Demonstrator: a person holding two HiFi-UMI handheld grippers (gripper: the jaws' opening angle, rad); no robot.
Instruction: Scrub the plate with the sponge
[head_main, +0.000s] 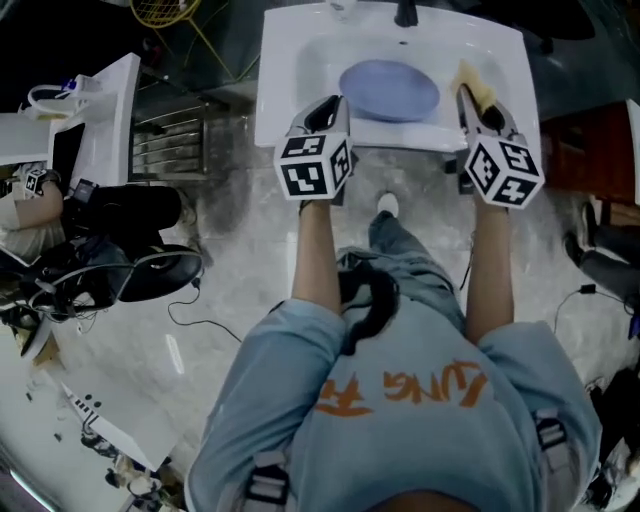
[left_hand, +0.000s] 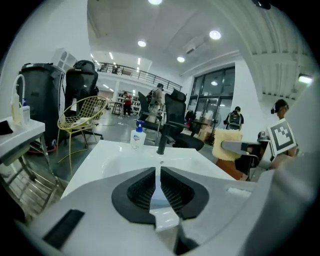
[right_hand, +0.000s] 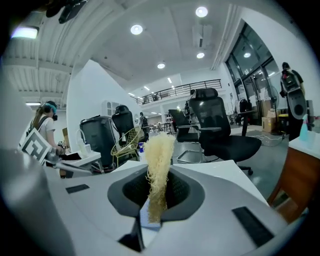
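Your right gripper (head_main: 468, 96) pinches the sponge (right_hand: 159, 165) at the right of the sink (head_main: 283, 60), your empty left gripper (head_main: 326, 103) pressed together at its front, the plate (head_main: 388, 90) inside it

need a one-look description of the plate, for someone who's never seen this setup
Find the white sink at the top of the head view. The plate lies in its basin, just on the person's side of the black faucet. It is the only round, pale blue thing there; the sponge, yellow, is off at the right rim in the right gripper.
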